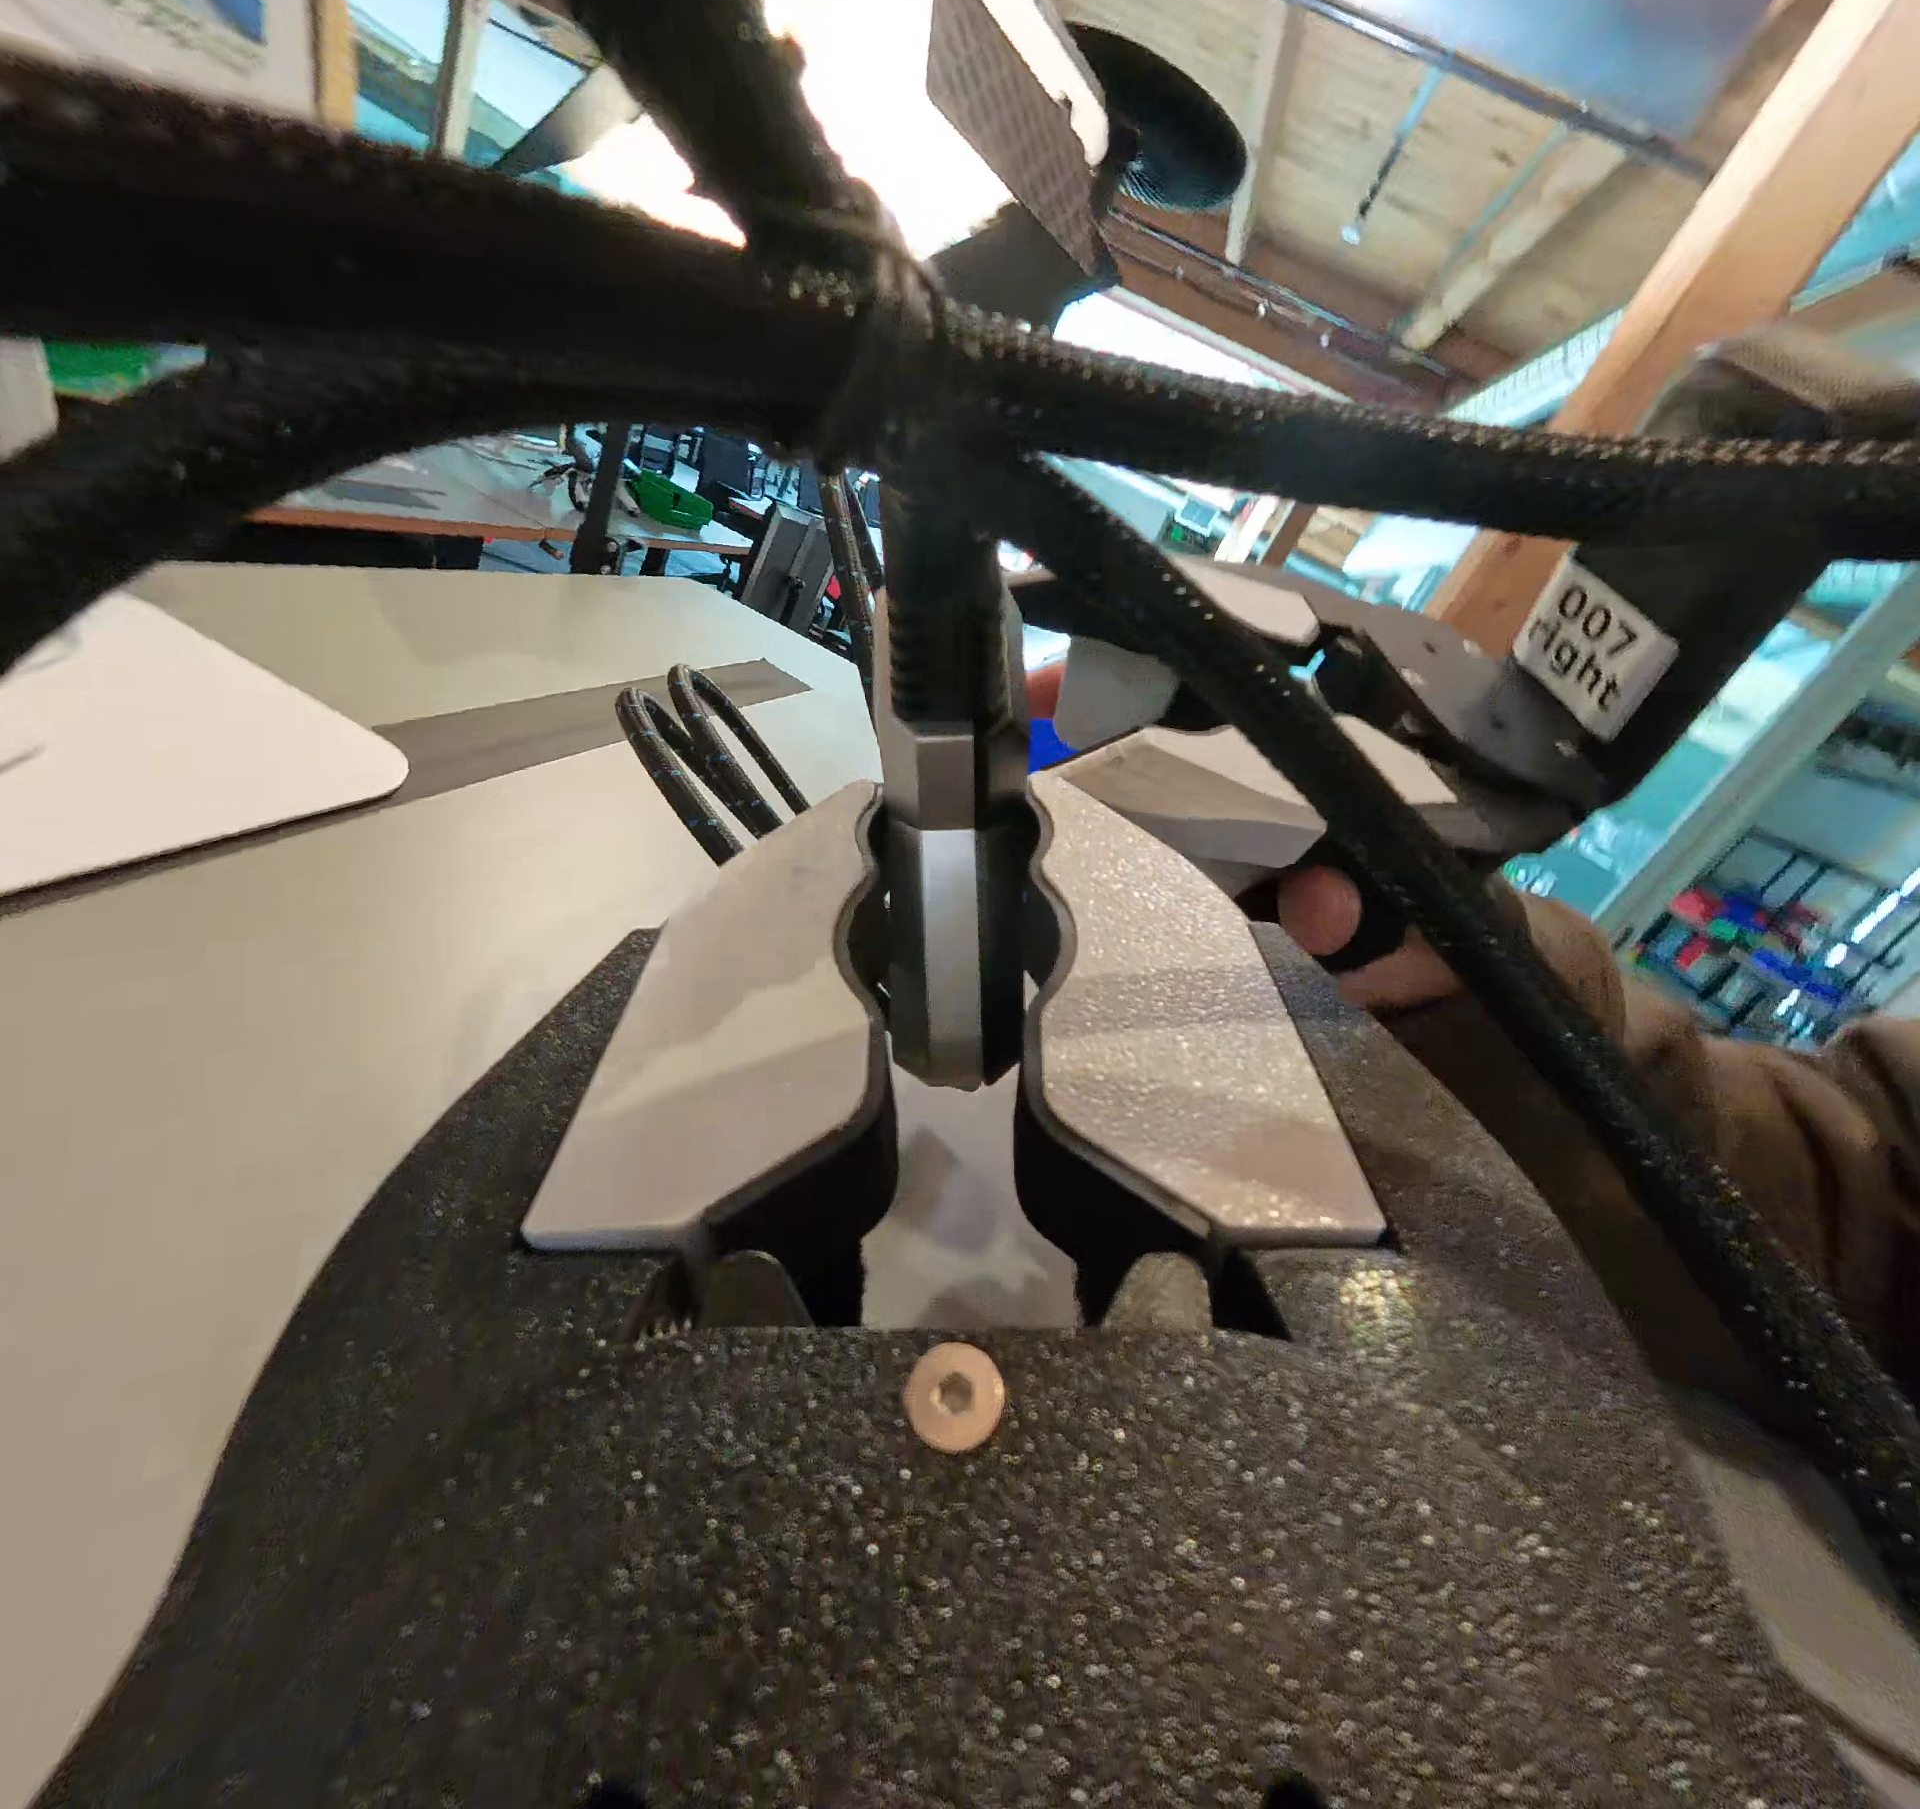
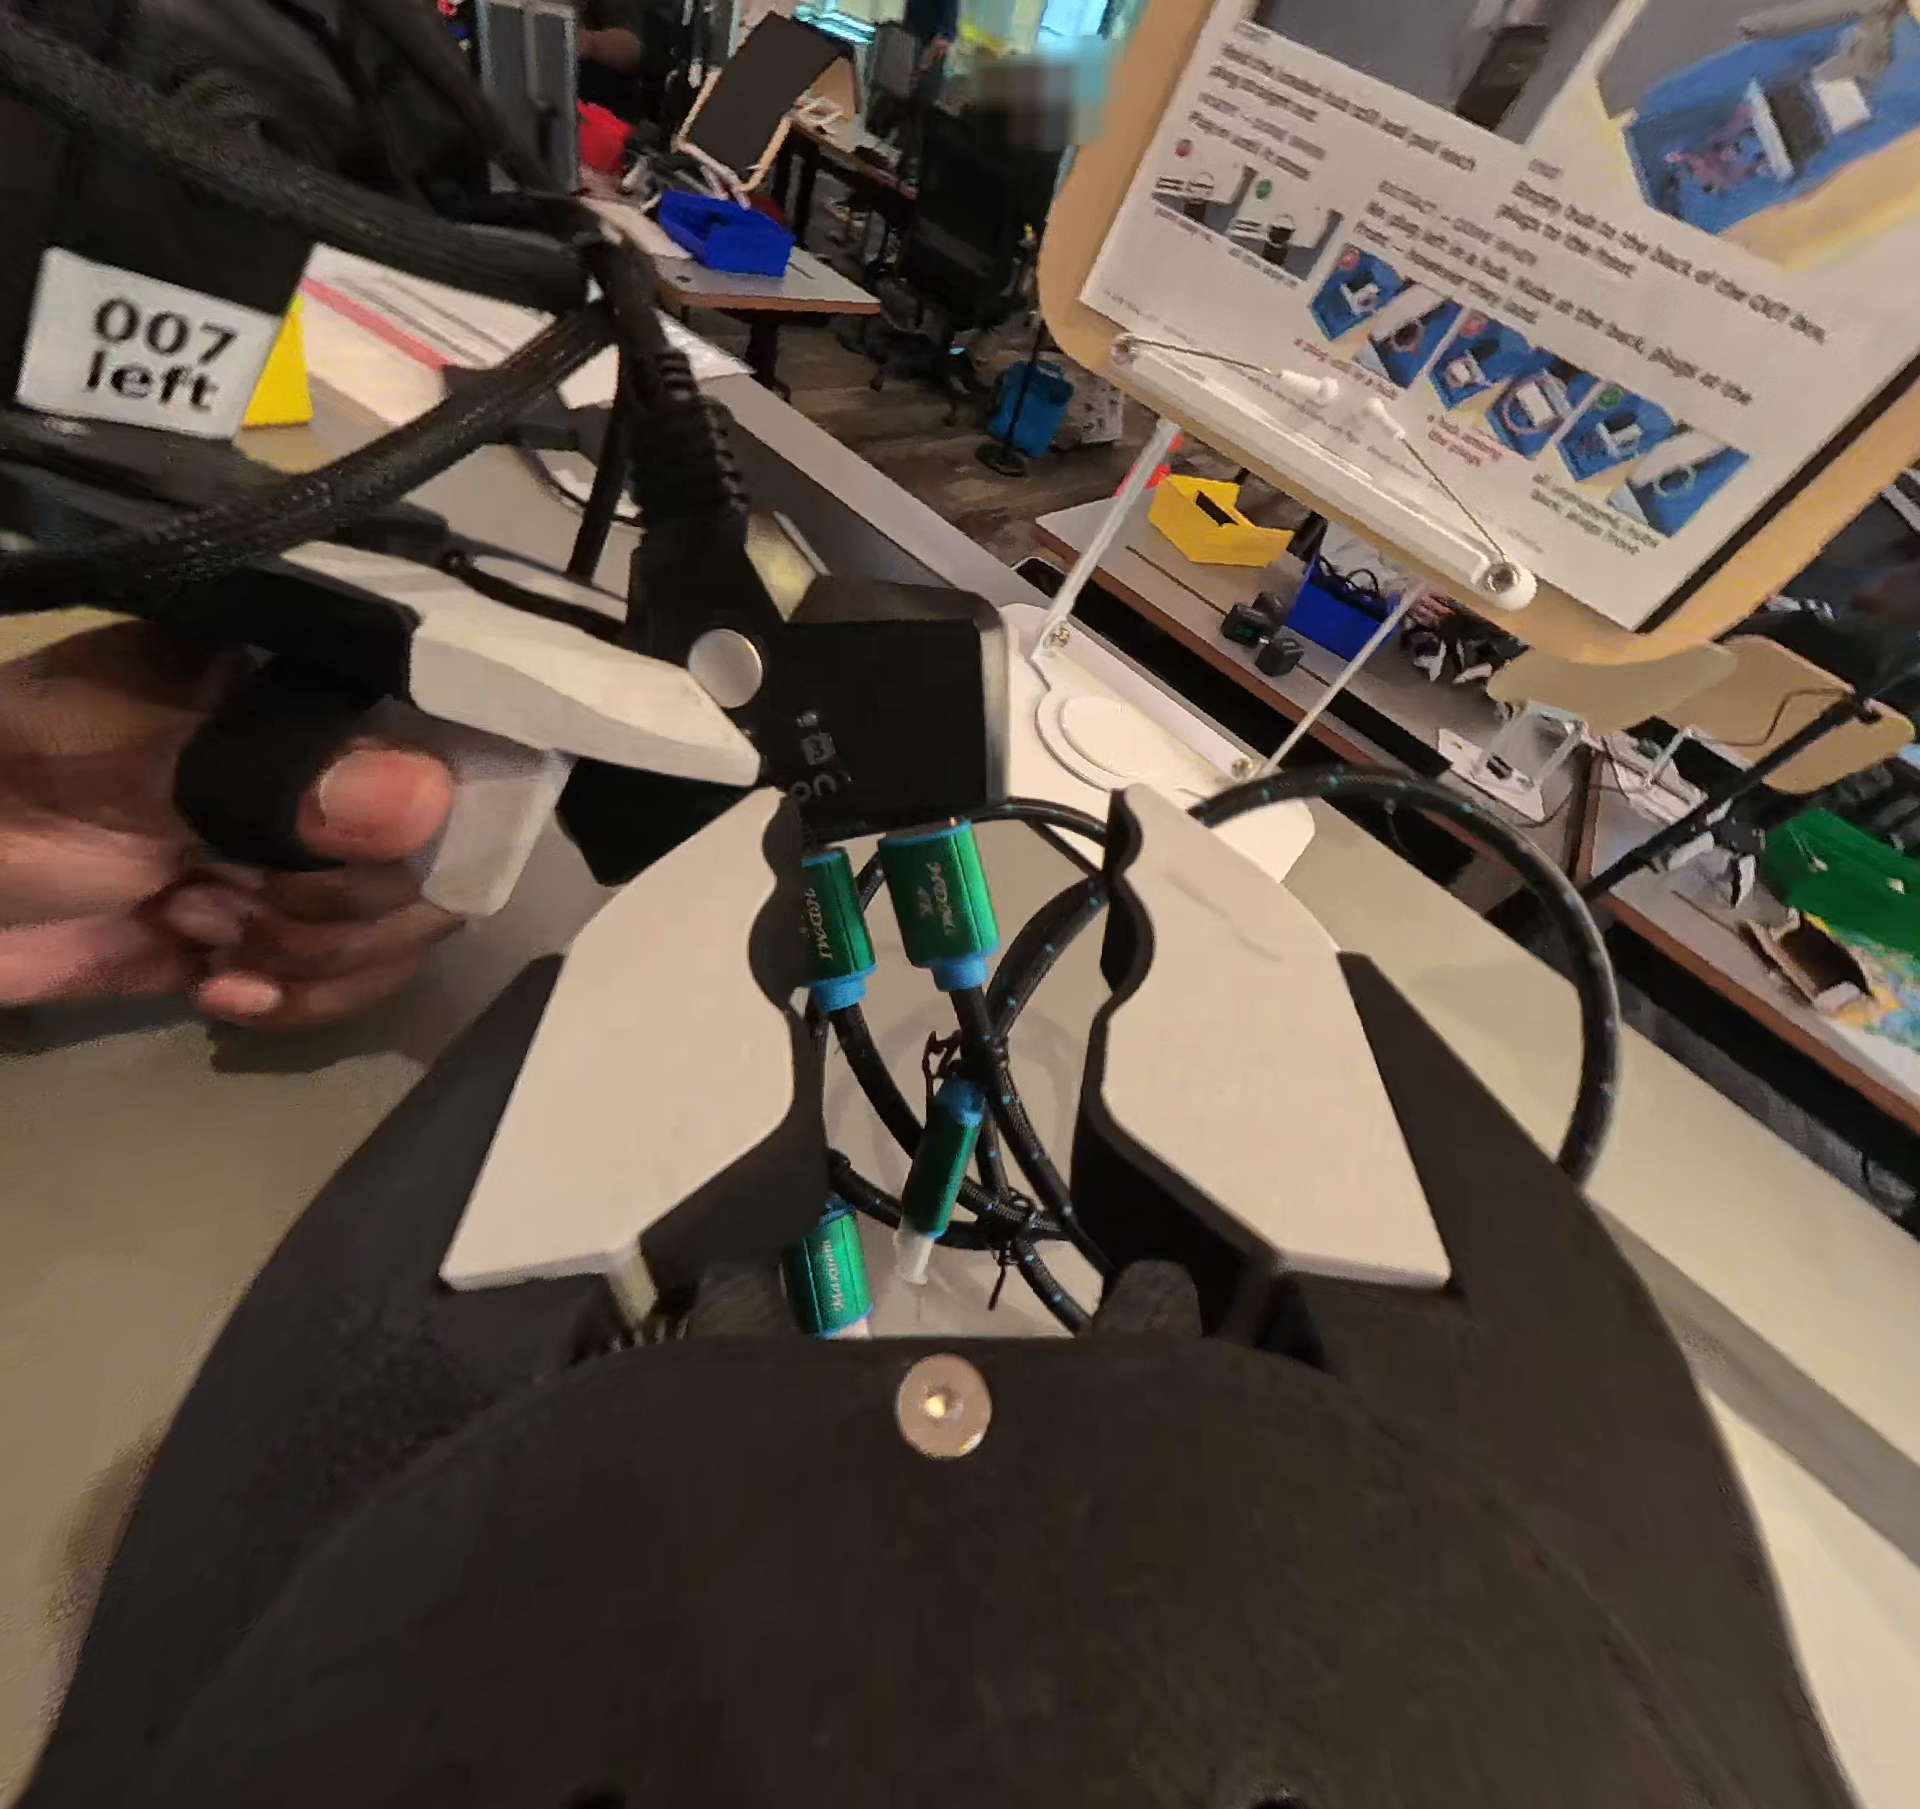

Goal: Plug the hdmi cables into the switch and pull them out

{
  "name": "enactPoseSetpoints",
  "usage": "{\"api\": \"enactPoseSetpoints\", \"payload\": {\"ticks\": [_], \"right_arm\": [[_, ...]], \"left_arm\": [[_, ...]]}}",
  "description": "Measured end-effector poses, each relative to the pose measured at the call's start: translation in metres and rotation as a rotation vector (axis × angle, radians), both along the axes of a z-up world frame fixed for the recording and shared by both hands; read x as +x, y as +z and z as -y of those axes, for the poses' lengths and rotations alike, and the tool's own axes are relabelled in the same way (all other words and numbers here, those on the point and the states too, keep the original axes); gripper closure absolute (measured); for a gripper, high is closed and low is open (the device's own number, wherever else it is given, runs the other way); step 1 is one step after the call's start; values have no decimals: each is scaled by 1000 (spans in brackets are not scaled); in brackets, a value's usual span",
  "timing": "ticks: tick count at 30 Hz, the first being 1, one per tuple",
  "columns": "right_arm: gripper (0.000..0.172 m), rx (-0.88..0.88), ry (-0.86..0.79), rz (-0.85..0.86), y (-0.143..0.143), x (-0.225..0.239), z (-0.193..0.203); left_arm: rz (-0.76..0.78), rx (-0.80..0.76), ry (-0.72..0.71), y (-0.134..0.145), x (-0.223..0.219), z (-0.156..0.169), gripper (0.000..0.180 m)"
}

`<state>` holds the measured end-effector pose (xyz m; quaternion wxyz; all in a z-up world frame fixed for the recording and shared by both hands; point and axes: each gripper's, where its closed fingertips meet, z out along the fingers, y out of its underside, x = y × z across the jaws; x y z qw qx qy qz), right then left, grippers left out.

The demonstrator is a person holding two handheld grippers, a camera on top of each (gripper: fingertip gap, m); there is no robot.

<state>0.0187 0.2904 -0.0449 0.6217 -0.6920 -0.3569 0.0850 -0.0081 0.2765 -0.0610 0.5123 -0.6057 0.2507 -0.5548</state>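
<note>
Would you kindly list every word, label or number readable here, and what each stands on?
I don't copy writing. These things bear it:
White sticker, at right in the left wrist view: legible.
White sticker, at left in the right wrist view: legible.
Green plugs: small lettering.
Black hub: tiny marks.
Instruction sheet: blurred.

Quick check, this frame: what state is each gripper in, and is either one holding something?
Left gripper: shut on the black hub, seen edge-on between its fingers.
Right gripper: open, holding nothing; green plugs sit between its spread fingers.
</note>
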Motion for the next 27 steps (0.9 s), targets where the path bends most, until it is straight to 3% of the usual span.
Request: {"api": "enactPoseSetpoints", "payload": {"ticks": [8, 14, 21, 27], "right_arm": [[98, 61, 41, 259, -12, -4, 30], [78, 201, -182, 549, -24, 3, 36], [54, 312, -441, 634, -20, 13, 30], [61, 316, -478, 620, -21, 22, 36]], "left_arm": [[-50, 156, -62, 7, 7, 23, 159], [-26, 161, -97, 10, 17, 34, 159], [6, 137, -223, 13, 31, 56, 159], [-45, 146, -256, 10, 39, 63, 158]]}}
